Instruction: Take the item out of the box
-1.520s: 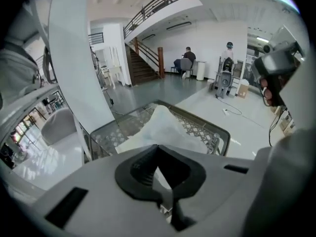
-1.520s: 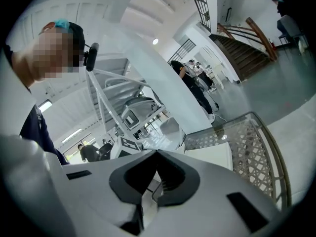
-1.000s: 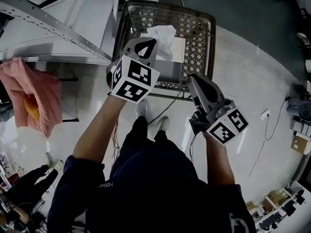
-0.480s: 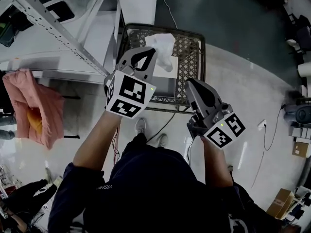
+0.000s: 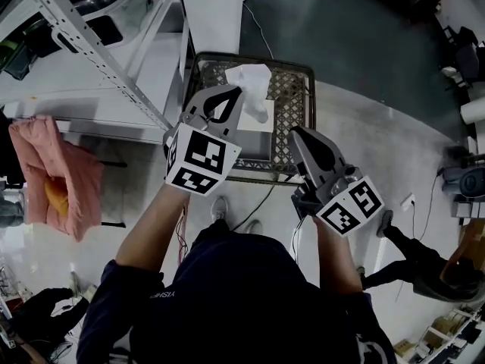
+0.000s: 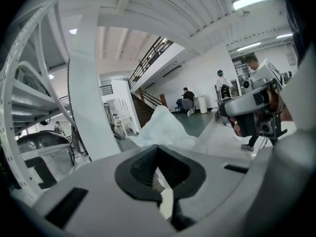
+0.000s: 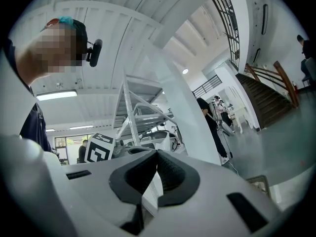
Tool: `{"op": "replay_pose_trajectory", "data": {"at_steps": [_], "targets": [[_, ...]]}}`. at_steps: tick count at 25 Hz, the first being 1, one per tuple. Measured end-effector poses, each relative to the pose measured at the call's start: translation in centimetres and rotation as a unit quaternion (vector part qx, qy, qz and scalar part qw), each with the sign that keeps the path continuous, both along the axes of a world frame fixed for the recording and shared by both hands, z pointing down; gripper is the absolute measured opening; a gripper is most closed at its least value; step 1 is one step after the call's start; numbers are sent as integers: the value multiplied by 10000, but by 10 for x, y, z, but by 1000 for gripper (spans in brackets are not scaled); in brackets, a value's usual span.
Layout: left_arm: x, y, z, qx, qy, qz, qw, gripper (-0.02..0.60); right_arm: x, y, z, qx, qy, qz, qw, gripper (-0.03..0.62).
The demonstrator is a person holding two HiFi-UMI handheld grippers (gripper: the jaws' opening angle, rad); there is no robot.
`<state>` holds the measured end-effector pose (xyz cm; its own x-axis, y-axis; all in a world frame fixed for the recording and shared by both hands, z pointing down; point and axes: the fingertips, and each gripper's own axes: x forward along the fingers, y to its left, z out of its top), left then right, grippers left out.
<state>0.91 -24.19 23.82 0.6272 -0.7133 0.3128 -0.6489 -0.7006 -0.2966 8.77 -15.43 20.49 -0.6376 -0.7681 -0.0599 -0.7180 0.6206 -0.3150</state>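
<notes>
Over the basket, left gripper was clamped shut on an edge of the white crumpled item. The item stood up above the box; couldn't tell if its lower end was clear. Right gripper was pressed shut on nothing, near the basket's front rim. My read: lift straight up, slowly, hold the pinch. Thin material could slip or snag the box edge.
</notes>
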Motion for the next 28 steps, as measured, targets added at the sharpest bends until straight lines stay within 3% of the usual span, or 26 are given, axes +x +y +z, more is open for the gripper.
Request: {"op": "replay_pose_trajectory", "data": {"at_steps": [28], "targets": [[3, 16, -7, 68, 22, 58, 10000, 6, -3, 12, -8, 117, 52, 7, 9999, 23]]}}
